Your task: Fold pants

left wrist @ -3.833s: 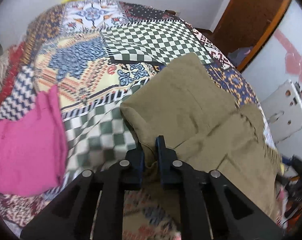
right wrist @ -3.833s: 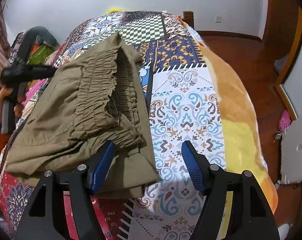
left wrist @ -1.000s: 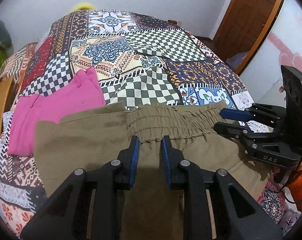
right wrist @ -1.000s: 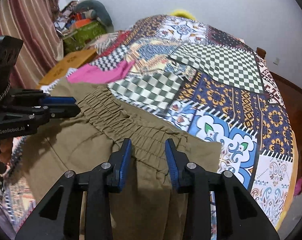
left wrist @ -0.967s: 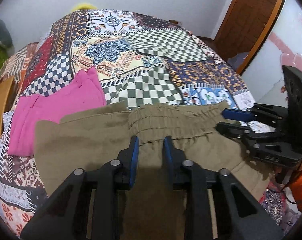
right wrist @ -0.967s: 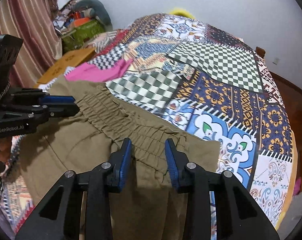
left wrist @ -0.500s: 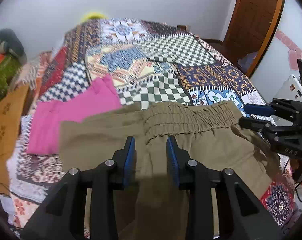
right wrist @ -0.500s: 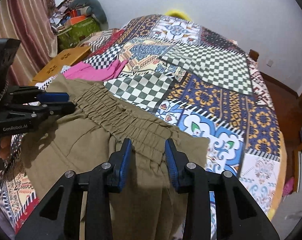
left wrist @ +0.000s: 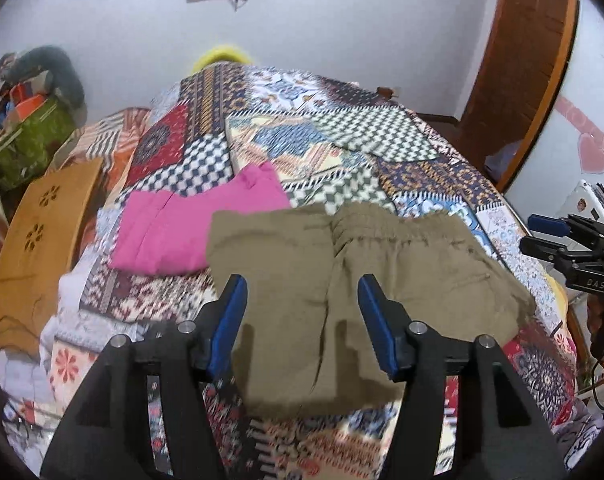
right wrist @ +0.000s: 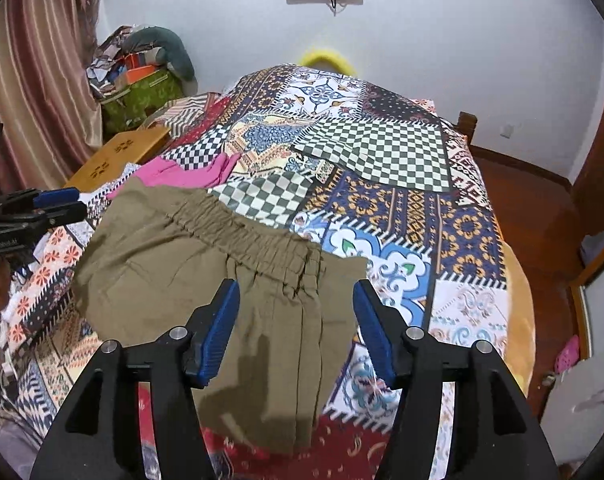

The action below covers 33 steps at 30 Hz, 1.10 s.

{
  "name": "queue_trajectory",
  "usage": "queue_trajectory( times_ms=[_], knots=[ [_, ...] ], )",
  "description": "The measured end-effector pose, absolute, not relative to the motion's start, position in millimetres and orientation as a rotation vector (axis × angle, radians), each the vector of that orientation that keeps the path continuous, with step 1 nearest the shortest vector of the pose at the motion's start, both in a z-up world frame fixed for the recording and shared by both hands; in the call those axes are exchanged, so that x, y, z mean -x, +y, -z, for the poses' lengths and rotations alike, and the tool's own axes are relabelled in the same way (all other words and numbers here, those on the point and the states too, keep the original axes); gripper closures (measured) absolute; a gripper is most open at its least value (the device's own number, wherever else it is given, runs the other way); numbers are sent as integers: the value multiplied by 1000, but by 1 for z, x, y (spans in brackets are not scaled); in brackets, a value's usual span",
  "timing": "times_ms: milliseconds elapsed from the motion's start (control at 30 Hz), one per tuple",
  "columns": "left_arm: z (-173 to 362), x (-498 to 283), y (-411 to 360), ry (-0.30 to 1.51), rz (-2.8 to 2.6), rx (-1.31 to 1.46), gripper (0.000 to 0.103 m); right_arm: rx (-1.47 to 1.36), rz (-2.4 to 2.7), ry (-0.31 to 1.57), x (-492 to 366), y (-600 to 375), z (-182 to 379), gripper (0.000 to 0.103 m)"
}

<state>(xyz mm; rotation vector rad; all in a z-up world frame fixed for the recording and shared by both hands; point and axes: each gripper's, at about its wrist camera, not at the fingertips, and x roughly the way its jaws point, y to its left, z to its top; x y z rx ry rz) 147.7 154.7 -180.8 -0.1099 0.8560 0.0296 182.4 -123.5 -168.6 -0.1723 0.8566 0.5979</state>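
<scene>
I am looking down both wrist cameras at the olive pants (left wrist: 366, 280), which are lying folded on the patchwork bed (left wrist: 342, 136), waistband (right wrist: 245, 232) toward the far side and the folded bulk running across the bed from left to right. That long axis is lying crosswise to both tools, so any next fold is calling for one end to travel over the other. My left hand-held gripper (left wrist: 302, 308) is hanging above the left half, my right hand-held gripper (right wrist: 295, 312) above the right half, each nearer its own end. Both have just been opening; their blue pads are standing apart with nothing pinched, the cloth lying below them. A pink garment (left wrist: 189, 228) is lying just left of the pants, touching their far left corner.
</scene>
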Motion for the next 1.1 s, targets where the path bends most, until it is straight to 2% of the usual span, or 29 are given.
queue_trajectory(
  times_ms=[100,167,233,367,633,800,1100],
  knots=[
    [189,-139,159,874,-22,124,46,167,-582,875,-179,-126,177,46],
    [197,-134,162,893,-19,139,46,166,-560,883,-177,-127,182,38],
    [204,-131,165,902,-24,152,46,148,-540,892,-176,-132,189,36],
    [218,-132,169,920,-54,162,42,123,-513,927,-177,-136,202,35],
    [251,-152,186,994,-41,233,41,58,-532,1025,-188,-138,228,35],
    [271,-169,195,1048,-6,303,41,-20,-561,1064,-199,-145,239,28],
    [274,-200,188,1052,45,330,41,-164,-642,1150,-223,-148,259,27]
  ],
)
